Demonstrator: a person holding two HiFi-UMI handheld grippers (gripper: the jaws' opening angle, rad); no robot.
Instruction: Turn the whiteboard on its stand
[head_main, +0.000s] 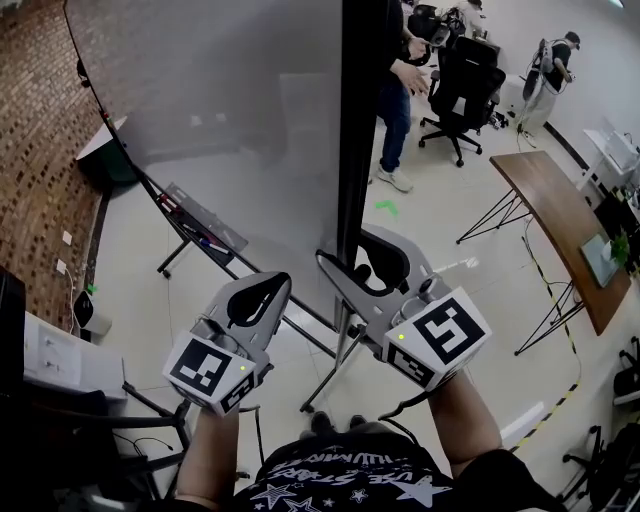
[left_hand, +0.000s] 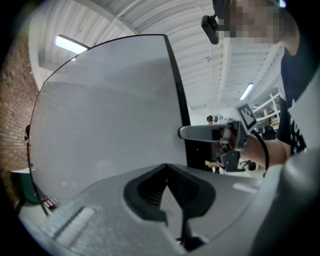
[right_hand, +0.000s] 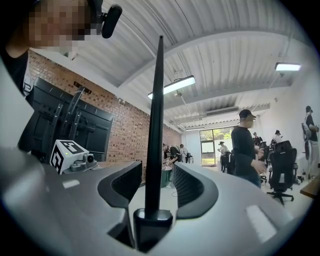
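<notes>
The big whiteboard (head_main: 230, 120) hangs tilted on its wheeled stand (head_main: 335, 365), with its black side edge (head_main: 355, 130) running down the middle of the head view. My right gripper (head_main: 352, 252) is open and straddles that edge. In the right gripper view the black edge (right_hand: 156, 115) rises between the two pads with a gap on each side of it, and my right gripper (right_hand: 157, 171) presses on nothing. My left gripper (head_main: 266, 284) is shut and empty, close in front of the board's white face (left_hand: 110, 115). Whether its tip (left_hand: 166, 168) touches the board I cannot tell.
A marker tray (head_main: 205, 225) runs along the board's lower edge. A person (head_main: 400, 90) stands just behind the board beside a black office chair (head_main: 465, 85). A wooden table (head_main: 560, 215) stands to the right, a brick wall (head_main: 35, 150) to the left, a white desk (head_main: 60, 360) at near left.
</notes>
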